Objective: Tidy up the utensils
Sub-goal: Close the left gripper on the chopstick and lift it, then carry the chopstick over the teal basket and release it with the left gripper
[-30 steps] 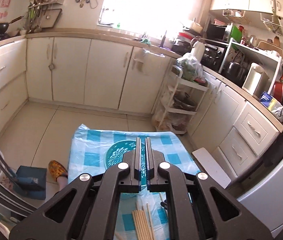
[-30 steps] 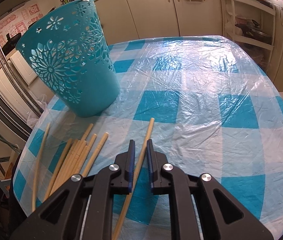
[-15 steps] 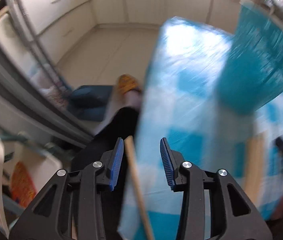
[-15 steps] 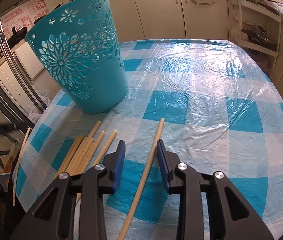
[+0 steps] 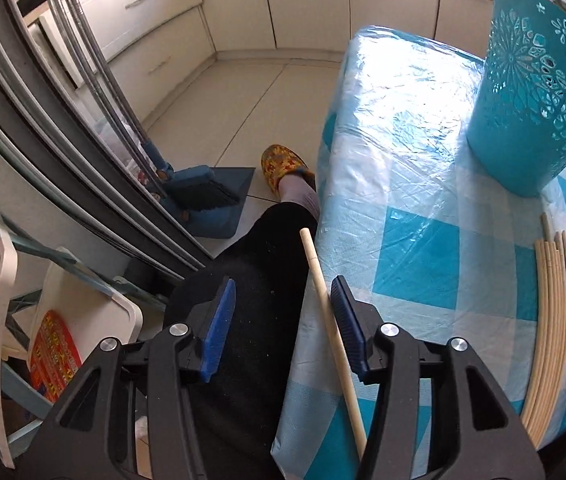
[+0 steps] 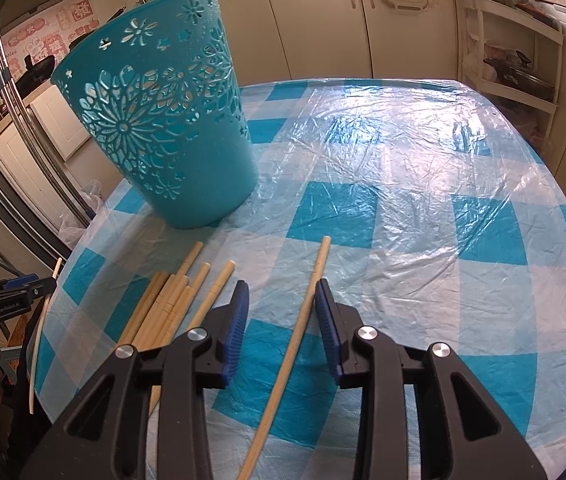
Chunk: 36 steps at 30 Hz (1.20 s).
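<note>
A teal cut-out basket [image 6: 163, 128] stands upright on the blue checked table [image 6: 423, 200]; it also shows in the left wrist view [image 5: 531, 92]. A bundle of wooden chopsticks [image 6: 167, 304] lies in front of it, seen too in the left wrist view [image 5: 551, 320]. My right gripper [image 6: 282, 308] is open, its jaws either side of a single chopstick [image 6: 303, 320] lying on the table. My left gripper [image 5: 281, 308] is open at the table's left edge, with a lone chopstick [image 5: 323, 300] beside its right pad.
The table edge [image 5: 315, 240] drops to the floor, where a dustpan and brush [image 5: 207, 196] and the person's slippered foot [image 5: 283, 164] are. A fridge door [image 5: 43, 120] stands left. A wire shelf rack [image 6: 515, 52] stands behind the table.
My left gripper swung from high above down to the table's left edge and opened around a lone chopstick. My right gripper opened wider over its chopstick.
</note>
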{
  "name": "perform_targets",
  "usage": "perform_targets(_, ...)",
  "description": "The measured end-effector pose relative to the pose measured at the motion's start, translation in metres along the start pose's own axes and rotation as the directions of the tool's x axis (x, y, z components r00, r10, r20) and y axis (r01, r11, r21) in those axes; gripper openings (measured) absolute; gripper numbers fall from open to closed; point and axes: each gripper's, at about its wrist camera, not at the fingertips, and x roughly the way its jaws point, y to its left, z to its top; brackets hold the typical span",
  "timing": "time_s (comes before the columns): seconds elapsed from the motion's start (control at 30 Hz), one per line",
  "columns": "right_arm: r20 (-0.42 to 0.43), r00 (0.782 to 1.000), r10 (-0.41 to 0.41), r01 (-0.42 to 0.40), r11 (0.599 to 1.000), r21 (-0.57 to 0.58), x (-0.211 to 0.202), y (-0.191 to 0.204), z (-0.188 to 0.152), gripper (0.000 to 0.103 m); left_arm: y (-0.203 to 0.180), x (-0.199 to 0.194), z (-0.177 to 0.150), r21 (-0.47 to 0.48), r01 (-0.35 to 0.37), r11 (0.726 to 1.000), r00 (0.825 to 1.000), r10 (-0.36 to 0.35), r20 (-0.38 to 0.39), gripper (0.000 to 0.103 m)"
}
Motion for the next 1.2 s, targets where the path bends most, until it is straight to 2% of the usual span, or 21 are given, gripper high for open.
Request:
perform_targets(0.1, 0.000, 1.000, 0.001, -0.001, 1.000, -0.001, 0.000, 0.000, 0.000, 0.035, -0.002, 0.002, 0.003, 0.004, 0.013, 1.000, 1.000, -0.013, 0.005, 0.043)
perform_targets(0.17, 0.000, 1.000, 0.001, -0.001, 1.000, -0.001, 0.000, 0.000, 0.000, 0.035, -0.005, 0.003, 0.006, 0.016, 0.047, 0.999, 0.999, -0.048, 0.008, 0.026)
perform_targets(0.27, 0.001, 1.000, 0.001, -0.001, 1.000, -0.001, 0.000, 0.000, 0.000, 0.036, -0.013, 0.004, 0.009, 0.041, 0.077, 0.996, 0.997, -0.077, 0.000, 0.007)
perform_targets(0.33, 0.001, 1.000, 0.001, -0.001, 1.000, 0.000, 0.000, 0.000, 0.000, 0.037, -0.014, 0.004, 0.009, 0.048, 0.084, 0.995, 0.996, -0.084, -0.003, 0.005)
perform_targets(0.47, 0.000, 1.000, 0.005, -0.005, 1.000, -0.004, 0.001, 0.002, 0.000, 0.038, 0.000, 0.007, 0.010, -0.005, 0.183, 0.983, 0.982, -0.183, -0.034, 0.005)
perform_targets(0.57, 0.000, 1.000, 0.006, -0.006, 1.000, -0.004, 0.001, 0.002, 0.000, 0.039, 0.009, 0.008, 0.009, -0.018, 0.216, 0.976, 0.975, -0.217, -0.043, 0.006)
perform_targets(0.8, 0.000, 1.000, 0.006, -0.006, 1.000, -0.005, 0.001, 0.002, 0.000, 0.039, 0.009, 0.006, 0.009, 0.005, 0.230, 0.973, 0.972, -0.230, -0.047, 0.005)
perform_targets(0.9, 0.001, 1.000, 0.006, -0.006, 1.000, -0.006, 0.001, 0.002, 0.000, 0.040, 0.005, -0.002, 0.012, 0.005, 0.260, 0.966, 0.965, -0.260, -0.035, 0.005)
perform_targets(1.0, 0.001, 1.000, 0.006, -0.006, 1.000, -0.006, 0.001, 0.002, 0.000, 0.040, 0.003, -0.021, 0.022, -0.019, 0.329, 0.944, 0.944, -0.329, -0.007, 0.005)
perform_targets(1.1, 0.001, 1.000, 0.008, -0.008, 1.000, -0.007, 0.001, 0.002, 0.000, 0.041, -0.003, -0.054, 0.044, -0.018, 0.421, 0.907, 0.906, -0.419, 0.066, 0.005)
perform_targets(1.17, 0.001, 1.000, 0.009, -0.009, 1.000, -0.007, 0.001, 0.003, 0.000, 0.041, -0.012, -0.082, 0.066, 0.010, 0.480, 0.877, 0.867, -0.477, 0.144, 0.005)
perform_targets(1.2, 0.001, 1.000, 0.010, -0.010, 1.000, -0.006, 0.001, 0.003, 0.000, 0.041, -0.017, -0.098, 0.079, 0.028, 0.511, 0.859, 0.842, -0.507, 0.184, 0.005)
